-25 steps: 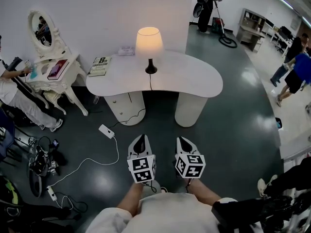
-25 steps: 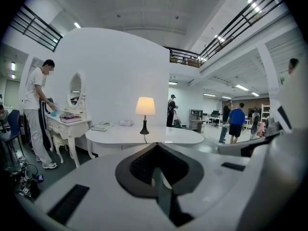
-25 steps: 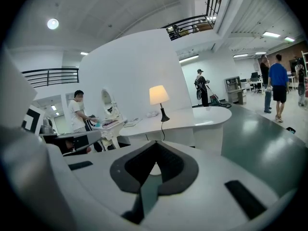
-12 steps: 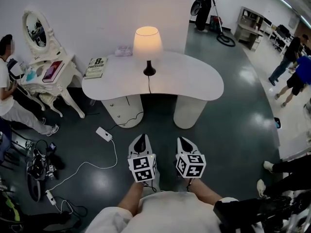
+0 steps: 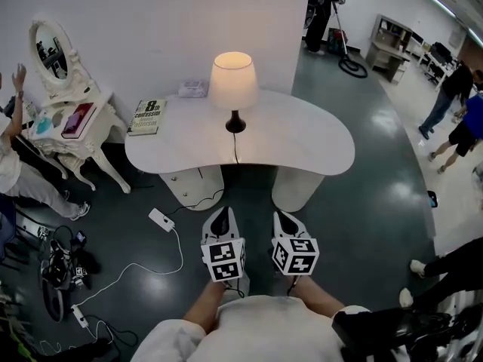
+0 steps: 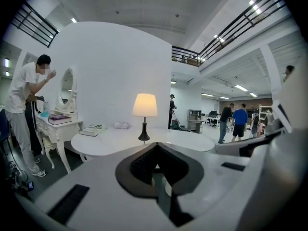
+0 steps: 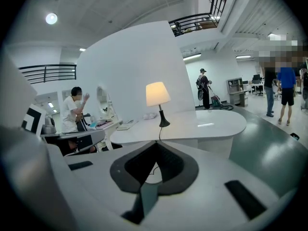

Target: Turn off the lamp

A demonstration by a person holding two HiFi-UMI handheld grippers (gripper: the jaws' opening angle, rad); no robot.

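While both tools hang low in the frame, well short of the tabletop, neither holds anything. The left tool [image 5: 220, 214] is clenched empty, its jaws meeting at the tip, and the right tool [image 5: 285, 216] looks pinched together the same way, with nothing between its jaws.

Just left of them, a white power strip [image 5: 161, 219] lies on the dark floor [image 5: 362, 225], its cable looping toward the lower left.

Beyond that, across the middle of the frame, sits the white tabletop [image 5: 302, 138]. A book [image 5: 147, 117] lies at its left end.

The lamp [image 5: 233, 81] stands at upper centre, toward the tabletop's far edge by the wall, and it is lit. It stands upright with its long axis vertical, the shade [image 5: 233, 72] on top and the small dark base [image 5: 235, 127] planted below. Its cord [image 5: 235, 148] runs from the base toward the near edge.

As I judge it, the step in hand is the approach. It would go best squarely at the near edge, with feet kept off the floor cable. I cannot make out a switch from here, so the cord and the neck under the shade need checking first. A closed tip should press a button well enough. The base looks small, though, so a gentle push seems wise.
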